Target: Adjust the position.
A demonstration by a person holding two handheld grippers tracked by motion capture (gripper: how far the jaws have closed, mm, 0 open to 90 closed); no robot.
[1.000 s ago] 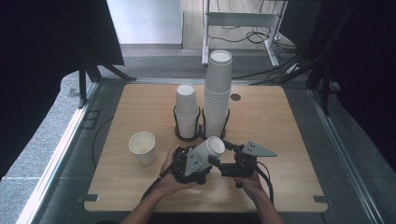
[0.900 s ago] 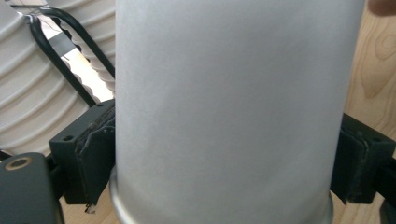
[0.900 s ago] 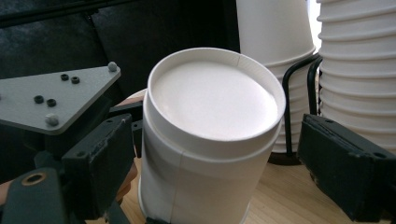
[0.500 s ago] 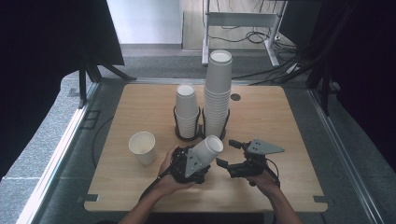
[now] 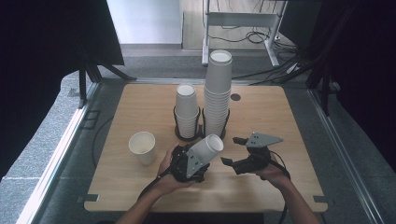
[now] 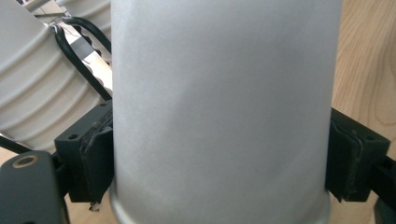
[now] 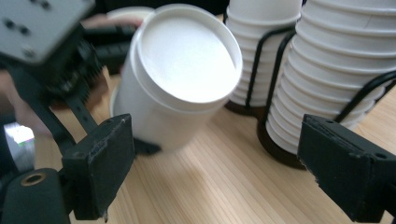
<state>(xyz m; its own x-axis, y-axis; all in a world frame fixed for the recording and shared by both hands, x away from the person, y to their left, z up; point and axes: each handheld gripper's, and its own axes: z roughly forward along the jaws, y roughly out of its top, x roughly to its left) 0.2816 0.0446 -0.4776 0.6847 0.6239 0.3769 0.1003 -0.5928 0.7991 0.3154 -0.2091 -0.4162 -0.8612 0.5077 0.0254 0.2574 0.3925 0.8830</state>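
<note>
One cup (image 5: 207,148) clamped, seemingly tilted, in left tool (image 5: 187,164).

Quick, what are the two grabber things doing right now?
Left gripper: closed on the paper cup, pads pressing its sides.
Right gripper: open, holding nothing.

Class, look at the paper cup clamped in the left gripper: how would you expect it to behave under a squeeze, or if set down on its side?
The paper cup looks thin-walled, so it probably dents easily. The left gripper pads press its sides without visible buckling. Being round and tapered, it would likely roll in a curve. It seems light, as tall nested stacks stand steadily.
</note>
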